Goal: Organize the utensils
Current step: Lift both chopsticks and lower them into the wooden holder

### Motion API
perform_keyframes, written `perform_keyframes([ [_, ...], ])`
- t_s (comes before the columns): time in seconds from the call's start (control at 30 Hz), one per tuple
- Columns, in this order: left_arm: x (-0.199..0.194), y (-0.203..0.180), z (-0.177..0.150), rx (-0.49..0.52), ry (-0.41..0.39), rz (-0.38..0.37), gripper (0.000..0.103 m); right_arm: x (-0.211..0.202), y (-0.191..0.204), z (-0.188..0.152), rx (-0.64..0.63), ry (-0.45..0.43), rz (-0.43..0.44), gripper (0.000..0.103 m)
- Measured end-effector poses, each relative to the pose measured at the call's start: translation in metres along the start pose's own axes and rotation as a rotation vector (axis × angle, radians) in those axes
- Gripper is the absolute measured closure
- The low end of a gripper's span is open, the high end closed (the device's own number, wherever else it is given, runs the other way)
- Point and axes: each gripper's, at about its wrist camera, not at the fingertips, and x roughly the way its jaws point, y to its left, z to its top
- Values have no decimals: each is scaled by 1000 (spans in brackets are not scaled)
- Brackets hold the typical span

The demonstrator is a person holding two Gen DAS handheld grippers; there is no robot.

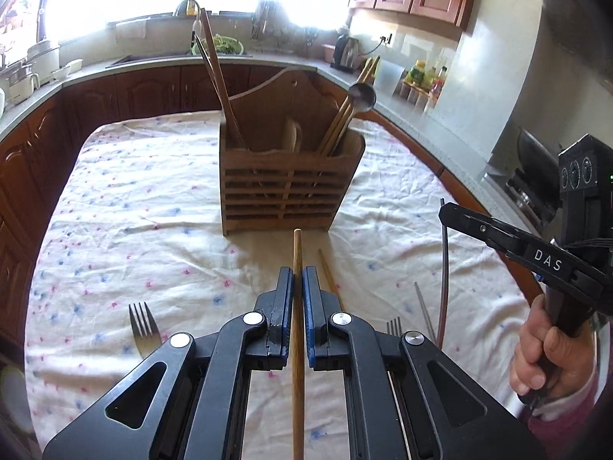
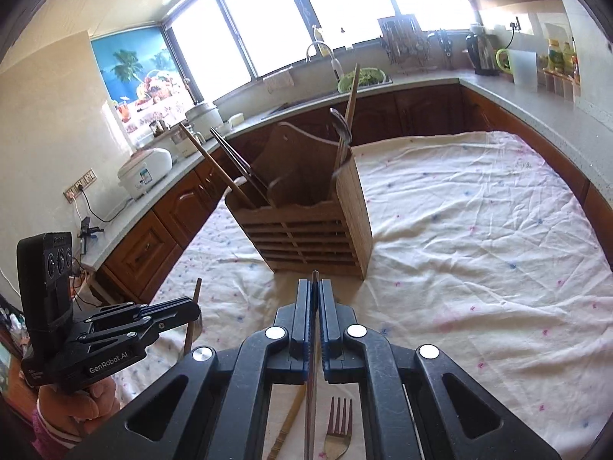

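My left gripper (image 1: 298,280) is shut on a wooden chopstick (image 1: 297,245), held above the cloth in front of the wooden utensil holder (image 1: 287,188). The right wrist view shows that left gripper (image 2: 196,308) at the left, with the wooden chopstick (image 2: 197,289) crossing its tips. My right gripper (image 2: 314,293) is shut on a thin metal chopstick (image 2: 314,276), pointing at the holder (image 2: 306,230). In the left wrist view the right gripper (image 1: 445,211) has the metal chopstick (image 1: 444,268) hanging down from it. The holder contains chopsticks and a metal spoon (image 1: 362,96).
On the flowered tablecloth (image 1: 153,211) lie a fork (image 1: 143,329), a second fork (image 1: 394,325), a loose wooden chopstick (image 1: 328,276) and a metal chopstick (image 1: 423,306). A fork (image 2: 339,425) and a wooden chopstick (image 2: 287,425) lie under the right gripper. Kitchen counters ring the table.
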Motion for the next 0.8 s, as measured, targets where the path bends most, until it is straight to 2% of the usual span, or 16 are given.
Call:
perform_keyframes([
  [0.13, -33, -2, 2, -11, -78, -11, 98, -27, 13, 9, -14, -77, 13, 99],
  [0.3, -57, 4, 2, -30, -134, -16, 98, -53, 24, 17, -34, -151, 9, 99],
  [0.8, -84, 12, 17, -54, -236, 12, 98, -62, 26, 33, -56, -197, 2, 99],
])
